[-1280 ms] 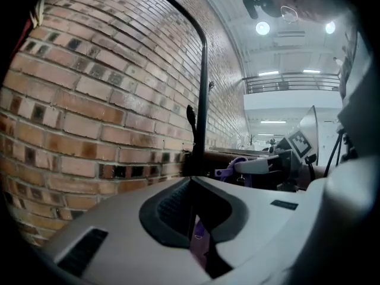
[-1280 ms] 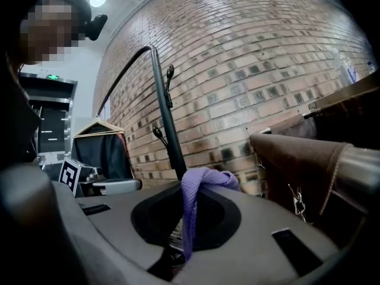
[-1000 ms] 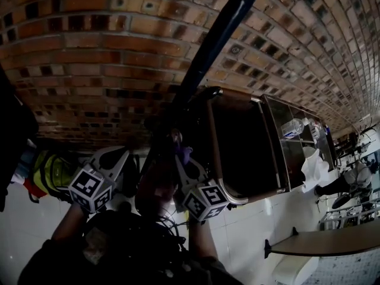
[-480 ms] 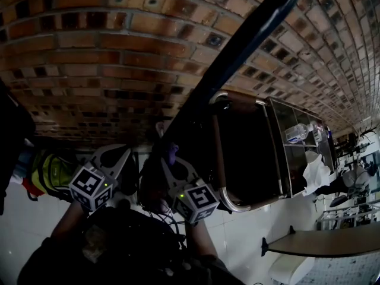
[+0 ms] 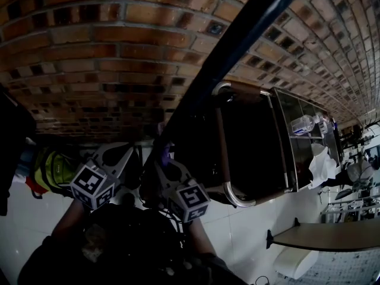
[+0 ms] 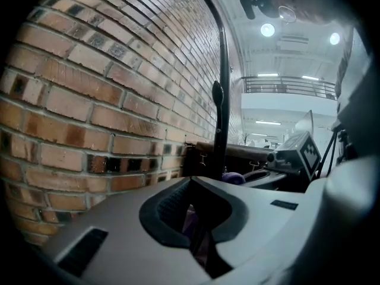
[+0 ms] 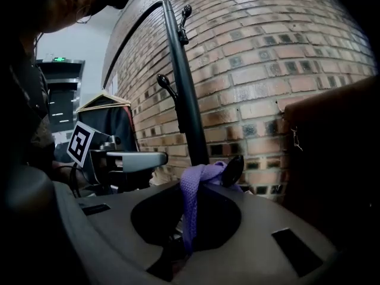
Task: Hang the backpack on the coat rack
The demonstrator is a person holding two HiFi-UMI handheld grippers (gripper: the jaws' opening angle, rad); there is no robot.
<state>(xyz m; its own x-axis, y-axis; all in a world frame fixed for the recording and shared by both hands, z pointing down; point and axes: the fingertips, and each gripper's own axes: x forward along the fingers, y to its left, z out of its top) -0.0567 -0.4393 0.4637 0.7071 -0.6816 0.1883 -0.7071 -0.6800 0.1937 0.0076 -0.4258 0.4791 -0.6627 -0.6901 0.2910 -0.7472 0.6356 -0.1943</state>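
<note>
Over the last second the right gripper (image 5: pixel 166 166) has drifted leftward toward the left gripper (image 5: pixel 120 154), and the coat rack pole (image 5: pixel 231 49) now cuts steeper across the brick wall (image 5: pixel 89 52). In the head view both tools sit low at the foot of the pole, with a dark mass between them that is probably the backpack (image 5: pixel 149 186); a bit of purple strap (image 5: pixel 164 154) shows at the right tool's tips. In the left gripper view the jaws are pressed together on a sliver of purple fabric, and the pole stands just ahead. In the right gripper view the jaws are clamped on the purple strap, which rises and bunches against a black hook (image 7: pixel 231 170) low on the pole; whether the loop is over the hook I cannot tell. The step in hand looks like hooking the strap. Next, the loop needs seating fully over the hook before either tool lets go.
</note>
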